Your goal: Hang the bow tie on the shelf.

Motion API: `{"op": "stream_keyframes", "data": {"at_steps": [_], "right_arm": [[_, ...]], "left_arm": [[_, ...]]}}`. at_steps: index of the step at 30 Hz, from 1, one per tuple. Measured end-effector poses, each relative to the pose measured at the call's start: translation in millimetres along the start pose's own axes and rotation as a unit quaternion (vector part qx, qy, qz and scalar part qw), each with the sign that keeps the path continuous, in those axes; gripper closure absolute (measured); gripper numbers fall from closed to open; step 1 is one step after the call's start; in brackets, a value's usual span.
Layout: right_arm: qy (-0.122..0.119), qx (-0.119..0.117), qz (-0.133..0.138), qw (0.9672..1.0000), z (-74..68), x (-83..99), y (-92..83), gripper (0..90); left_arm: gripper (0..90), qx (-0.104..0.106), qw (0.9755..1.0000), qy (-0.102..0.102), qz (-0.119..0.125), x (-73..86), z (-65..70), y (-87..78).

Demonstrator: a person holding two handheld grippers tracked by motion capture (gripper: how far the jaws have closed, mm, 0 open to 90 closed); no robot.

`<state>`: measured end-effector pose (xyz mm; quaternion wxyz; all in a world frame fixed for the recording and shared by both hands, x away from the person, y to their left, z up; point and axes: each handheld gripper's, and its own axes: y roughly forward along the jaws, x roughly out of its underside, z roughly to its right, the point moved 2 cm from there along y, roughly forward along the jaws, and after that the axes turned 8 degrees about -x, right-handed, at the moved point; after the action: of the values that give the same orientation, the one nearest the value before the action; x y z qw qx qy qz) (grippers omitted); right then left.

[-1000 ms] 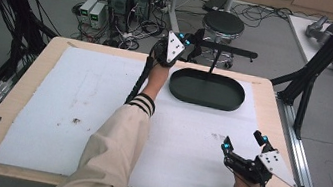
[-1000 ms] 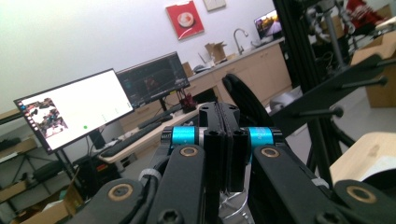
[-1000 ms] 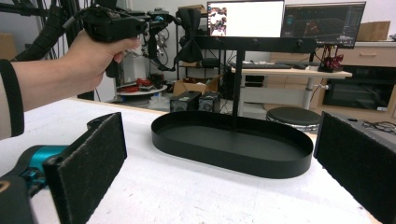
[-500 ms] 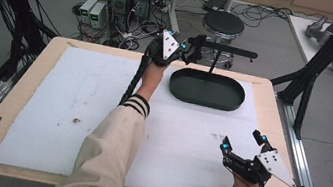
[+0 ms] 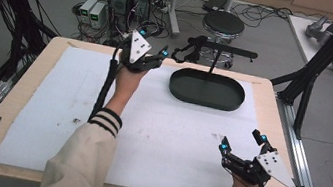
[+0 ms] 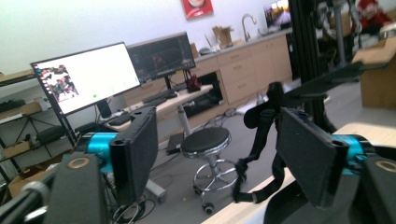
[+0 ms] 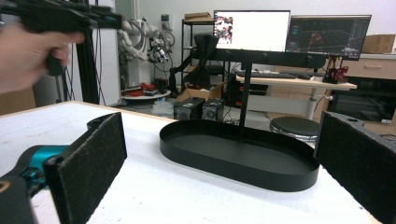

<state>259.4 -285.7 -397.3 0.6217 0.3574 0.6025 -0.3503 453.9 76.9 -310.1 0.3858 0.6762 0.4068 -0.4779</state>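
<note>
High view, white mat (image 5: 51, 105) (smudged), wooden table (image 5: 276, 90), cluttered floor (image 5: 67, 2)

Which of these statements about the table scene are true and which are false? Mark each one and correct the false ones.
1. The black oval tray lies on the white mat. True.
2. The left gripper has its jaws shut on the hanging strap. False: its jaws stand open with nothing between them, having just been opening.
3. The right gripper is near the table's front right corner. True.
4. The tray is full of fruit. False: it is empty.
5. A thin post rises from the tray's far edge to a crossbar. True.
</note>
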Motion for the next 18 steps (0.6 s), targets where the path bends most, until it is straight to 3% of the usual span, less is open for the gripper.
{"op": "stream_keyframes", "data": {"at_steps": [4,10,18], "right_arm": [[0.000,0.003,0.001,1.0000,0.7,-0.1,-1.7,1.5],[0.001,0.006,0.003,1.0000,2.9,-0.4,-4.7,1.4],[-0.004,0.008,-0.006,0.9999,0.3,0.6,-3.0,1.5]], "left_arm": [[22.9,0.000,0.9997,-0.022,0.001,-5.5,-11.3,-37.1],[18.1,0.001,0.9991,-0.039,-0.013,-4.0,-30.8,-91.5],[17.3,-0.028,0.9963,-0.075,-0.031,13.3,-75.4,-163.4]]}}
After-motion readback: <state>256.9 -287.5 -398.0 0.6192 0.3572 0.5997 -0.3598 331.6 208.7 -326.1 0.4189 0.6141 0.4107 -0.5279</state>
